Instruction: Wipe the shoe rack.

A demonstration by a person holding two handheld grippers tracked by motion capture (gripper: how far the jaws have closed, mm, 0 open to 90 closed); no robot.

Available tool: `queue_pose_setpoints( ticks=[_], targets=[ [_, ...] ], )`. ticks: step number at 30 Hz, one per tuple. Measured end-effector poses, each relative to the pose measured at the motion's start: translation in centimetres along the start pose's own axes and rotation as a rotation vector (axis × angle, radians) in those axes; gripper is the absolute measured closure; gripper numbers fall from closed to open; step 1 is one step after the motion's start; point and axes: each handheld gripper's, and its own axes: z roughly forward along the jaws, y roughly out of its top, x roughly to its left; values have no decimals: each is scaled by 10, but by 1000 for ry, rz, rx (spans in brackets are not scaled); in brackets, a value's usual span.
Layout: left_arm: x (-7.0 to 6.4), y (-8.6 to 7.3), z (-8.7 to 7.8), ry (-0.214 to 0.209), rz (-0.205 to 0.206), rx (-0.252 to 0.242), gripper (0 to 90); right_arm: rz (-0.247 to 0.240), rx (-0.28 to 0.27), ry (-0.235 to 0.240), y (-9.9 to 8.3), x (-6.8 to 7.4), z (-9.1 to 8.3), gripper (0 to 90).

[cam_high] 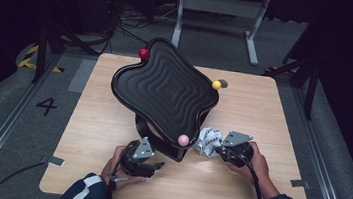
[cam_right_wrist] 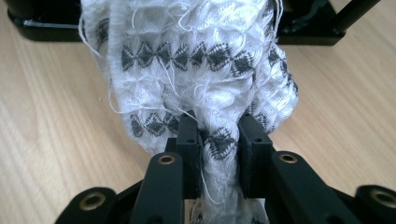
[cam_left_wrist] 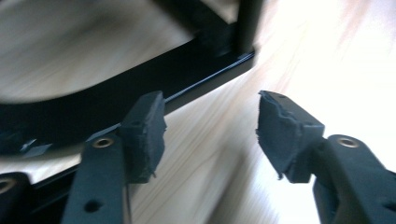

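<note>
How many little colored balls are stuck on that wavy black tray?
3. A red ball sits at the black tray's far left corner, a yellow ball at its right corner, and a pink ball at the near corner, beside the white cloth. Another could hide behind the tilted tray.

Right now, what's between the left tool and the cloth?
High view: the stand's black base sits between the left tool and the white cloth, with the pink ball above it.
</note>
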Motion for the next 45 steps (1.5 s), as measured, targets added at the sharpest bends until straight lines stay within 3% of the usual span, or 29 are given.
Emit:
queue_pose_setpoints(
  ticks=[4, 5, 7, 9, 12, 13, 17, 18, 20, 22, 24, 25, 26, 28, 30, 31, 32, 34, 37, 39, 42, 45],
  targets=[
    [16, -11, -11, 52, -40, 22, 330, 11, -6, 14, -6, 0, -3, 731],
    [27, -17, -16, 86, -63, 40, 319, 18, -5, 18, -7, 0, -4, 727],
    [32, -19, -19, 96, -84, 44, 290, 20, -6, 17, -9, -1, -4, 714],
    [51, -25, -25, 126, -138, 61, 274, 24, -7, 15, -9, -1, -3, 691],
    [74, -26, -30, 154, -205, 49, 259, 21, -3, 4, -10, -1, 0, 629],
    [87, -26, -30, 168, -244, 47, 238, 38, -9, 8, -11, -2, 1, 606],
    [105, -27, -25, 191, -281, 61, 218, 69, -13, -1, -13, -6, 2, 499],
    [109, -27, -23, 216, -281, 64, 218, 69, -13, -1, -13, -6, 2, 499],
    [120, -26, -20, 196, -310, 81, 207, 95, -16, -3, -14, -8, 3, 429],
    [133, -24, -18, 175, -328, 89, 203, 86, -17, -12, -13, -8, 2, 420],
    [137, -23, -16, 179, -346, 76, 195, 81, -24, -2, -12, -8, 1, 417],
    [141, -22, -16, 181, -338, 90, 194, 77, -35, 9, -10, -6, 0, 401],
    [143, -21, -14, 201, -328, 81, 197, 74, -41, 11, -9, -5, -1, 393],
    [150, -16, -10, 201, -326, 69, 199, 79, -52, 30, -6, -3, -3, 384],
    [151, -13, -6, 268, -302, 26, 231, 79, -72, 53, -4, 0, -3, 373],
    [151, -13, -6, 268, -302, 26, 259, 79, -72, 53, -4, 0, -3, 373],
    [152, -11, -1, 287, -275, 27, 281, 73, -68, 64, -3, 2, 0, 369],
    [158, -6, 7, 231, -324, 38, 241, 82, -60, 70, -2, 2, 4, 379],
    [162, -2, 12, 237, -344, -1, 238, 80, -29, 71, -2, 1, 12, 428],
    [167, 0, 15, 215, -378, -46, 256, 102, -33, 88, -4, -1, 14, 473],
    [171, 3, 20, 210, -371, -46, 284, 109, -34, 102, -6, -2, 14, 559],
    [174, 9, 28, 197, -376, -62, 298, 100, -36, 98, -6, -2, 13, 589]
  ],
)
